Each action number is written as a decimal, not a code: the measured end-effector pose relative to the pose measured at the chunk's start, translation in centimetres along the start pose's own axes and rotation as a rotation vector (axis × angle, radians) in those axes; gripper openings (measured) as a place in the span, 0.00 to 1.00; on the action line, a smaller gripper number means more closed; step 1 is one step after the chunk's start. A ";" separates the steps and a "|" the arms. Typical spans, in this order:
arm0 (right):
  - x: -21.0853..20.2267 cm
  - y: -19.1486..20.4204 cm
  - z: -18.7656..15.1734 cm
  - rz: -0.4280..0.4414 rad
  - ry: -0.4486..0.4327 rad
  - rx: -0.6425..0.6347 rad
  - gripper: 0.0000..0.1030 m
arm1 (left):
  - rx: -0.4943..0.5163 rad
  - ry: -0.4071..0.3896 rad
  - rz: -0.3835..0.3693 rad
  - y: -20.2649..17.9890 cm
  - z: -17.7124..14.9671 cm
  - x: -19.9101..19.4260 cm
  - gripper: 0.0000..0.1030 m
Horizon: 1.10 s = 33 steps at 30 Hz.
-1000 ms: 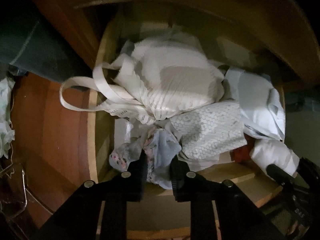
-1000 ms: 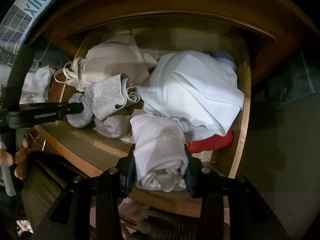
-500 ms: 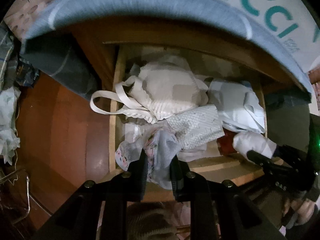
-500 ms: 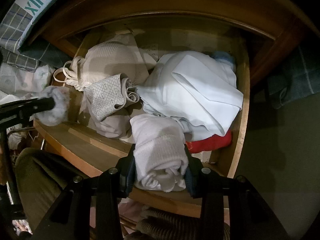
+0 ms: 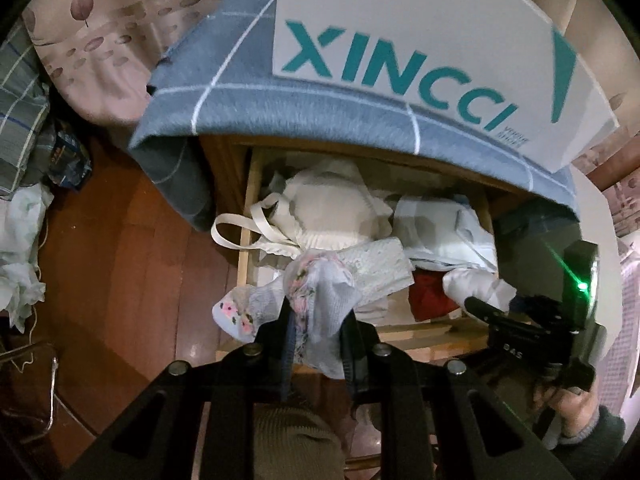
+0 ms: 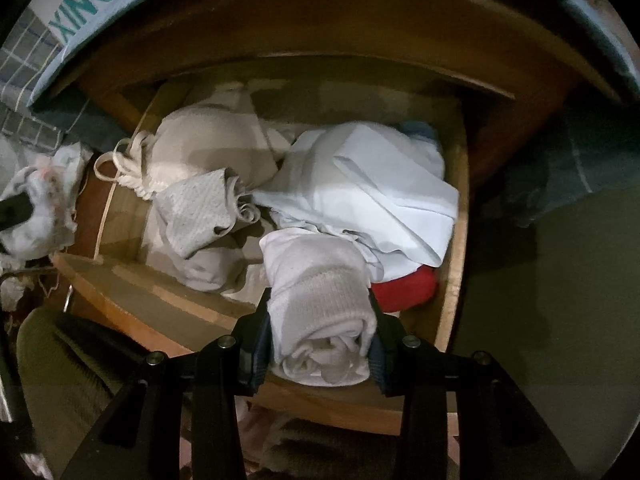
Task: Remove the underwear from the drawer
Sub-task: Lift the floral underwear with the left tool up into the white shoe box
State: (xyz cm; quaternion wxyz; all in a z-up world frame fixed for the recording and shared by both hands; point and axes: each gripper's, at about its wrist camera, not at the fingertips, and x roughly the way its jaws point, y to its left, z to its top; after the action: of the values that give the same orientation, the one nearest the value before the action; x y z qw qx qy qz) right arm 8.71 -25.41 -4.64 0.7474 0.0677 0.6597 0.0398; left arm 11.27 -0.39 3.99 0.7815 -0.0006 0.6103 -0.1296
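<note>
Right, my left gripper (image 5: 316, 322) has its jaws clamped on a pale floral underwear (image 5: 320, 292), held above the drawer's (image 6: 460, 216) front left corner. My right gripper (image 6: 320, 344) has its jaws clamped on a rolled white garment (image 6: 320, 300) at the drawer's front edge. Behind lie a red cloth (image 6: 404, 290), white folded cloth (image 6: 368, 188) and a cream bra (image 5: 332, 212).

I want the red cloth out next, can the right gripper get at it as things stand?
Probably not yet. The right gripper is shut on a rolled white cloth, so its fingers are full. The red cloth lies close beside it in the drawer, partly under a pale blue garment.
</note>
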 end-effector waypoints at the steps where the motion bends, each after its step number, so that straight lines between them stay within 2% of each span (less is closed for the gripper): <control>1: 0.0 0.0 0.0 -0.007 -0.003 0.003 0.36 | 0.002 -0.007 -0.006 -0.1 0.1 -0.5 0.19; 10: -0.4 0.2 -0.2 -0.072 -0.035 0.012 0.36 | 0.024 -0.138 -0.019 -0.8 1.2 -6.8 0.19; 18: -0.5 -0.1 -0.3 -0.072 -0.039 0.045 0.36 | 0.045 -0.287 0.009 -1.8 3.3 -12.6 0.19; 25: -0.4 -0.2 -0.4 -0.065 -0.037 0.052 0.36 | 0.070 -0.383 -0.011 -3.7 6.9 -16.8 0.19; 28: -0.5 -0.3 -0.3 -0.063 -0.038 0.055 0.36 | 0.095 -0.421 0.004 -5.1 8.9 -18.1 0.19; 33: -0.5 -0.4 -0.4 -0.056 -0.039 0.064 0.36 | 0.152 -0.445 0.029 -7.5 12.2 -18.1 0.19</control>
State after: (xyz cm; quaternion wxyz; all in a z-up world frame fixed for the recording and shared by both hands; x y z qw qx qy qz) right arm 8.26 -25.90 -4.24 0.7584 0.0740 0.6476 -0.0037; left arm 17.40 -5.87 25.56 0.8964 0.0386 0.4114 -0.1606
